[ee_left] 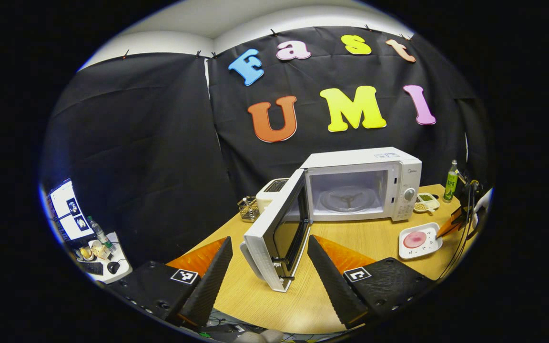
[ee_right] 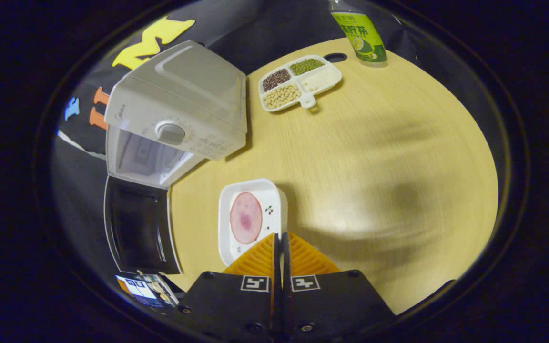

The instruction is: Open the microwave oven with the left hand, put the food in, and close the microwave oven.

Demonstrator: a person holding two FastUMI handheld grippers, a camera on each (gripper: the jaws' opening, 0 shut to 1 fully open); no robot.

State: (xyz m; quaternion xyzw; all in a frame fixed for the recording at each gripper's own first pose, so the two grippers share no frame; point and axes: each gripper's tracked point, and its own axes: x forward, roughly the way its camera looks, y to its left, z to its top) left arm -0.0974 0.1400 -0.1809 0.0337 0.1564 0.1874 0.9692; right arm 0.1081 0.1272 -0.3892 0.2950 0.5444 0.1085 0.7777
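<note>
Tabletop (ee_right: pixel 374 143) of pale wood carries everything in the booth. Largest on it is the white microwave oven (ee_left: pixel 360 183), its cavity exposed and a glass turntable (ee_left: pixel 347 199) visible inside. Its door (ee_left: pixel 277 238) stands swung wide toward the left gripper's camera, the free edge lying between that gripper's two fingers without either visibly touching it. The left gripper (ee_left: pixel 269 257) is spread open, holding nothing.

Behind the door, left of the oven, sits a white toaster (ee_left: pixel 272 190) with a small wire rack (ee_left: pixel 248 208) beside it. Right of the oven a green bottle (ee_right: pixel 362 33) stands upright near the table's far edge, and a divided white dish (ee_right: pixel 300 83) of beans and grains lies between the bottle and the oven.

Food for the task, a round pink slice (ee_right: pixel 246 217), rests on a white square plate (ee_right: pixel 274 195) on the table in front of the oven's control side, outside the cavity. The right gripper (ee_right: pixel 281 238) hangs over the plate's near edge with its jaws closed tight against each other; whether the tips touch the plate cannot be told. In the left gripper view that gripper appears at the far right, just beside the plate.
</note>
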